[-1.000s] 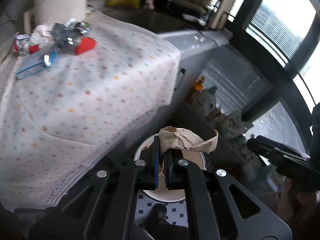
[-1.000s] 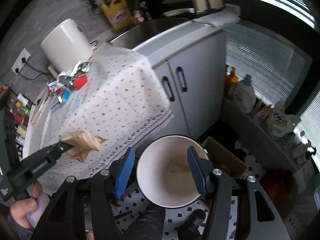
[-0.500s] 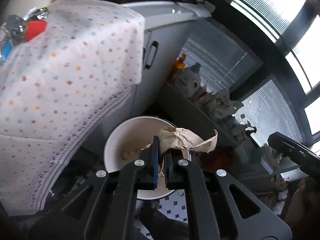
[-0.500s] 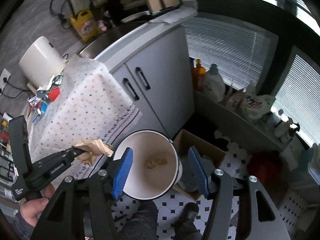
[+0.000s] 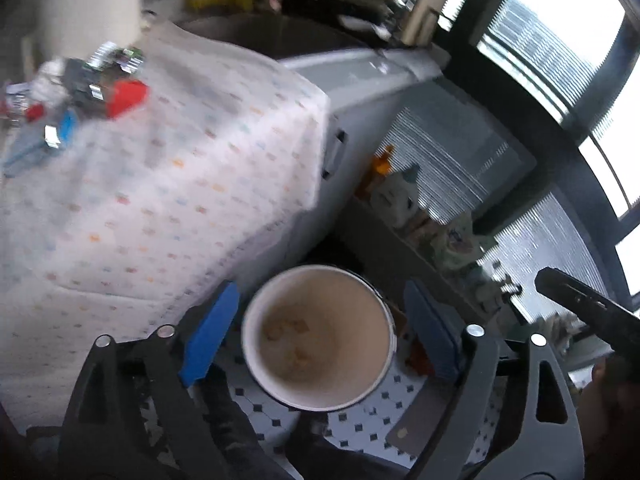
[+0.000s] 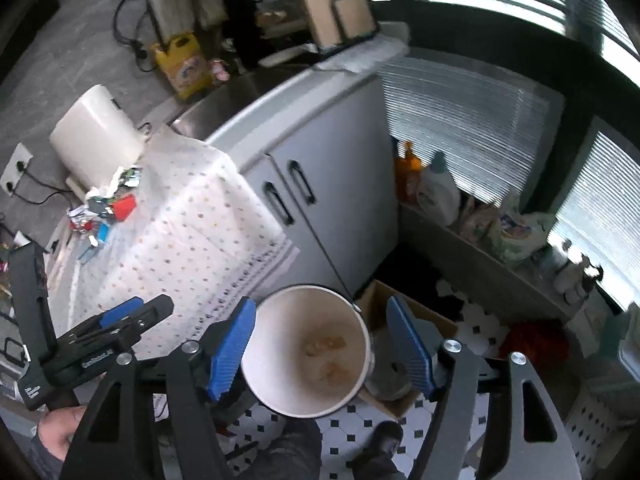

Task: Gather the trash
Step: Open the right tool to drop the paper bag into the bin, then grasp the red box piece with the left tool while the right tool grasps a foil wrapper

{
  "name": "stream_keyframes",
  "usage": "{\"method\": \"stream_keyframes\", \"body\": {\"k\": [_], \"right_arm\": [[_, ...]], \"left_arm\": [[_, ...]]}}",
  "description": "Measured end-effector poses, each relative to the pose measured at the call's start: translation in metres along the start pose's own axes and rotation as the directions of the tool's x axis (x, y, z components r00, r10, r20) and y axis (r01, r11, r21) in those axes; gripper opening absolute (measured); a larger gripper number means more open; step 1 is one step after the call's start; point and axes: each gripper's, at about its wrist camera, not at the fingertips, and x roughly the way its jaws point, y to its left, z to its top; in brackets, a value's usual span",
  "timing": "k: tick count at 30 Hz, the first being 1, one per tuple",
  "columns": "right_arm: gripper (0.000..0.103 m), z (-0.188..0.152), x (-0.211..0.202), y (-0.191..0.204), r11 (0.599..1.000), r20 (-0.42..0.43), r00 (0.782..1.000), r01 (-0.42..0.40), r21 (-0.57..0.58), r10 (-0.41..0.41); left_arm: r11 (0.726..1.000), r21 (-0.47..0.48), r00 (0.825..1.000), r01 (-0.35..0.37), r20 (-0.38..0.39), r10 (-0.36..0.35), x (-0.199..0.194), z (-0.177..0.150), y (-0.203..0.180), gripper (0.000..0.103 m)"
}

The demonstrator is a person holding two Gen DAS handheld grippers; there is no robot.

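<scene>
Over white bucket (image 5: 318, 336): left hand-held gripper (image 5: 320, 336) jaws just sprang wide, brown paper gone from pads, scraps inside. Right hand-held gripper (image 6: 320, 354) spread wider, empty, angled down; worktop (image 6: 180, 216) at 10 o'clock.

Left gripper (image 5: 324, 336) fingers just sprung wide, empty, right gripper (image 6: 322, 344) fingers widening, empty, both angled downward

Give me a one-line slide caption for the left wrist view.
Left gripper open above the white bucket, brown scraps inside; wrapper trash waits on the dotted tablecloth.
</scene>
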Motion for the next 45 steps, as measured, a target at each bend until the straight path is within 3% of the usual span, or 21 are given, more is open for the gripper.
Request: {"method": "stream_keyframes", "body": {"k": [11, 23, 36, 45], "right_arm": [[0.075, 0.028, 0.009, 0.086, 0.982, 0.019, 0.991, -0.125, -0.139, 0.129], [0.082, 0.043, 0.024, 0.174, 0.949, 0.002, 0.979, -0.198, -0.244, 0.205], [0.083, 0.063, 0.050, 0.252, 0.929, 0.003, 0.975, -0.210, -0.303, 0.222], [0.078, 0.071, 0.079, 0.294, 0.932, -0.010, 0.980, -0.192, -0.309, 0.199]], "left_arm": [[0.985, -0.120, 0.984, -0.122, 0.115, 0.136, -0.066, 0.017, 0.076, 0.091], [0.958, -0.228, 0.958, -0.171, 0.187, 0.216, -0.106, 0.033, 0.147, 0.094], [0.945, -0.284, 0.942, -0.165, 0.237, 0.236, -0.117, 0.062, 0.219, 0.094], [0.947, -0.297, 0.954, -0.121, 0.230, 0.194, -0.096, 0.082, 0.269, 0.094]]}}
